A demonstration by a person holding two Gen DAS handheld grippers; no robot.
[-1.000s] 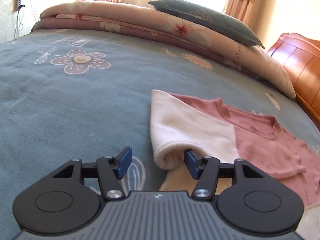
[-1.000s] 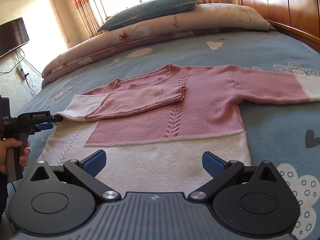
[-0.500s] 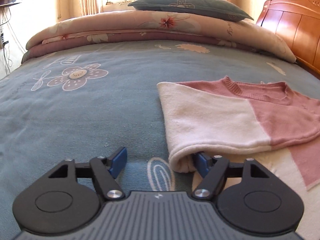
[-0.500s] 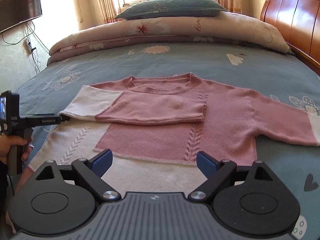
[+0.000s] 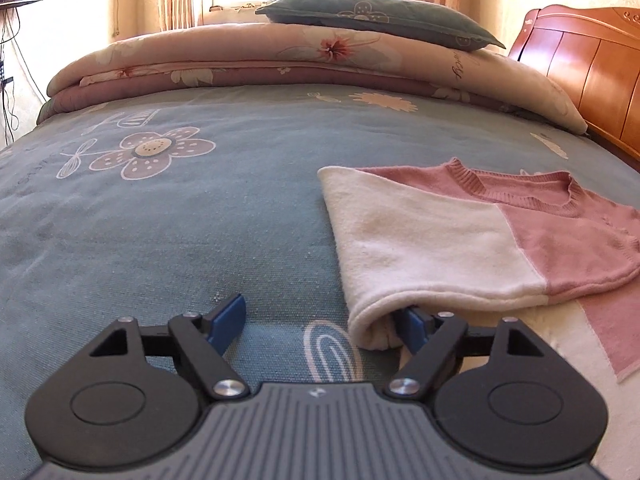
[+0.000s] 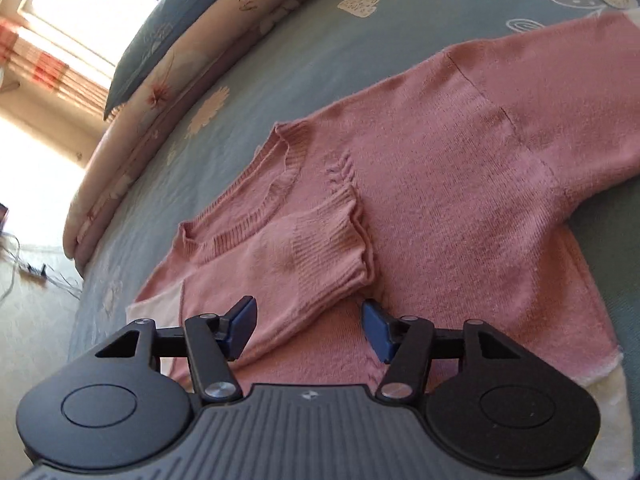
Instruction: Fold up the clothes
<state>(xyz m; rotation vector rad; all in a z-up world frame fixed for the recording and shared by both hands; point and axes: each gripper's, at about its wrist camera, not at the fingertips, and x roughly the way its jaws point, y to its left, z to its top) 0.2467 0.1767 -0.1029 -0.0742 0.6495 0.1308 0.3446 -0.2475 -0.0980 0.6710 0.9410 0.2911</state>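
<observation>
Sweater [image 6: 460, 152], unlabelled, script on quilt [image 5: 456, 66] unreadable

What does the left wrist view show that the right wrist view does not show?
Only the left wrist view shows the wooden headboard and the left gripper, jaws just opening beside the cream fold. Only the right wrist view shows the ribbed cuff and the right gripper, jaws just closing, nothing pinched. Both show the pink sweater and the folded quilt.

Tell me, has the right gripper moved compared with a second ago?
Yes. The right gripper has swung in over the pink sweater, rolling so the folded quilt now runs diagonally. Its jaws have been closing, astride the folded sleeve cuff, not yet pressing it.
</observation>
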